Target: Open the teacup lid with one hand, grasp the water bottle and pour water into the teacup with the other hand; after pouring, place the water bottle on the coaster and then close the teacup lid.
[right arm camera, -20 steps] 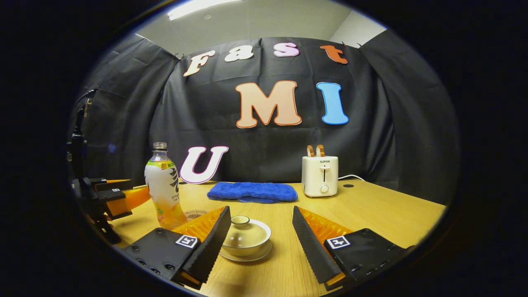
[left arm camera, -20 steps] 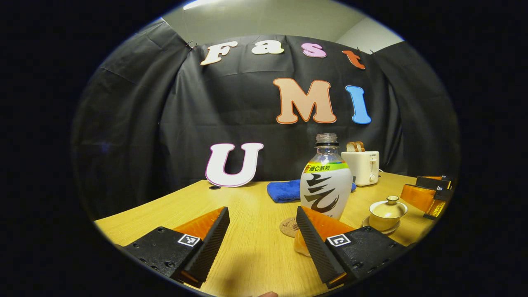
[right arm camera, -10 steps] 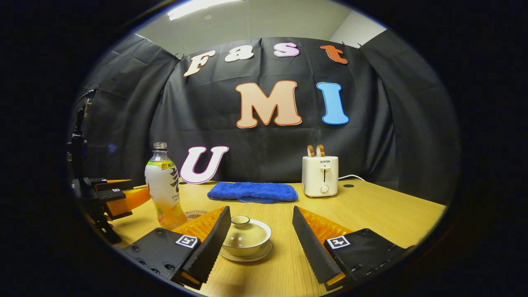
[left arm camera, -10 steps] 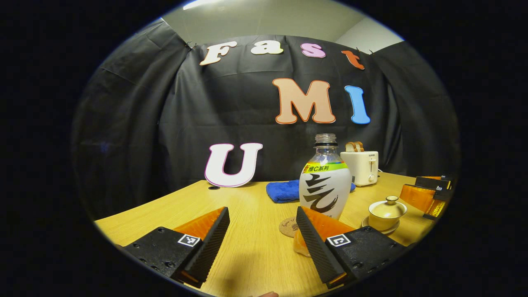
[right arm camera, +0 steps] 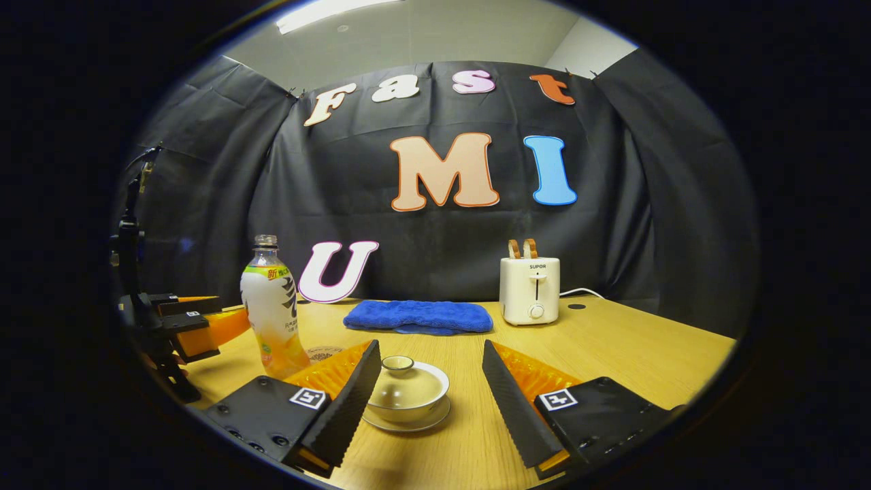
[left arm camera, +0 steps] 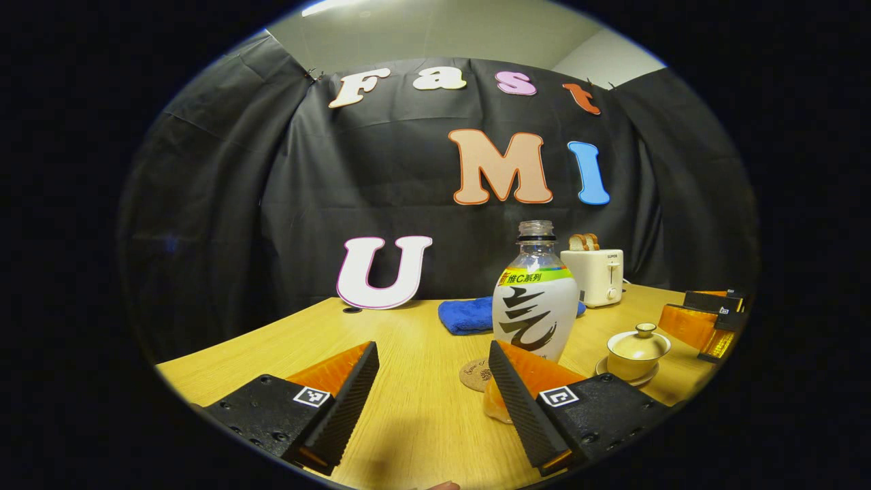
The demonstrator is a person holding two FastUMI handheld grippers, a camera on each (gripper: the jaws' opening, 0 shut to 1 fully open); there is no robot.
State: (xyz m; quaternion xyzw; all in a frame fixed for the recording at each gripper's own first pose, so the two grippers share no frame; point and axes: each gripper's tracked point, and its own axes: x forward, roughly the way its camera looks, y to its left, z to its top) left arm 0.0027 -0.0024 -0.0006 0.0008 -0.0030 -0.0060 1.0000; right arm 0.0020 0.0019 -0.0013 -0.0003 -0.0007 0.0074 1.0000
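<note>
Right gripper view puts our right gripper [right arm camera: 431, 384] low over the table [right arm camera: 612, 340], fingers spread wide and empty, with the teacup [right arm camera: 407, 401] on its saucer between and just beyond them, nearer the left finger; its lid [right arm camera: 405, 381] is still seated, so we judge nothing of the task done yet; lifting the lid, pouring, setting the bottle on the coaster and re-covering all remain. Left gripper view shows our left gripper [left arm camera: 433, 388] likewise open and holding nothing, the uncapped water bottle [left arm camera: 535, 299] standing just beyond its right finger, beside the coaster [left arm camera: 476, 374], not on it; from this side the bottle's base is hidden, whereas the other view shows the bottle's whole height.
</note>
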